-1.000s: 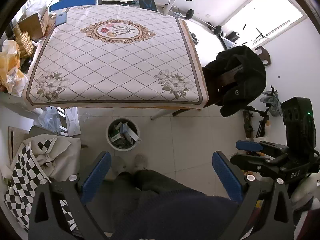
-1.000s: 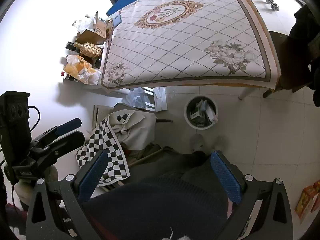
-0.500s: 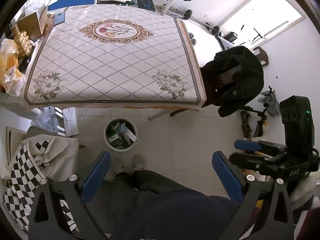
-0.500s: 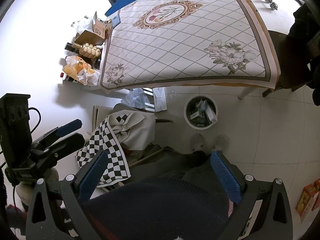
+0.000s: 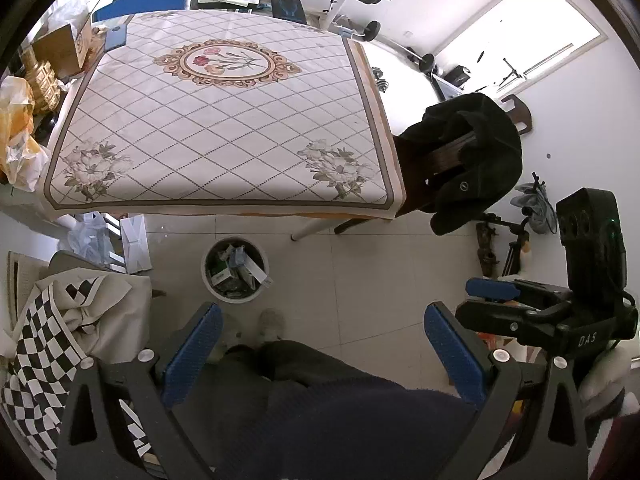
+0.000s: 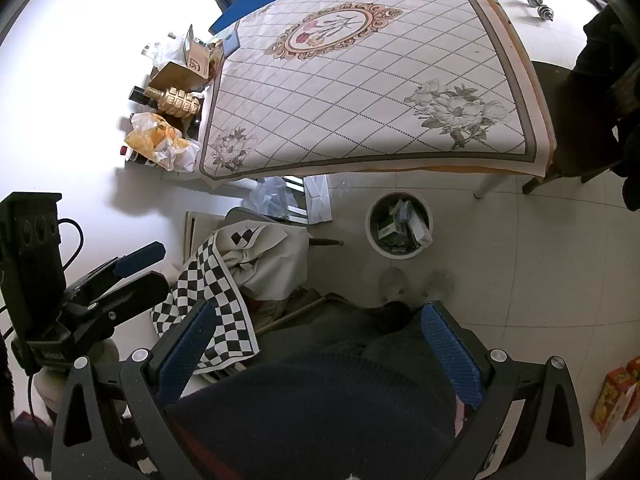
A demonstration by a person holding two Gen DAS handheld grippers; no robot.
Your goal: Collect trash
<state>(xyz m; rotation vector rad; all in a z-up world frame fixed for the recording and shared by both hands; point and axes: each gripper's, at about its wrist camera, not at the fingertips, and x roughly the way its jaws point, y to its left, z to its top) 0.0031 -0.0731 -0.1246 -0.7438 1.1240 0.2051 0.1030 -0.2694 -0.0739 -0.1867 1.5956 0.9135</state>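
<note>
The task looked nearly finished: the one white trash bin stood on the floor in the lower middle of the frame, just below the table edge, already filled with several boxes and wrappers too mixed to count, and the tablecloth showed no loose trash. The left gripper and the right gripper, two in all, both had their blue fingers spread wide with nothing between them. If something remained, it was probably the one yellow plastic bag at the left of the frame, beside the table.
</note>
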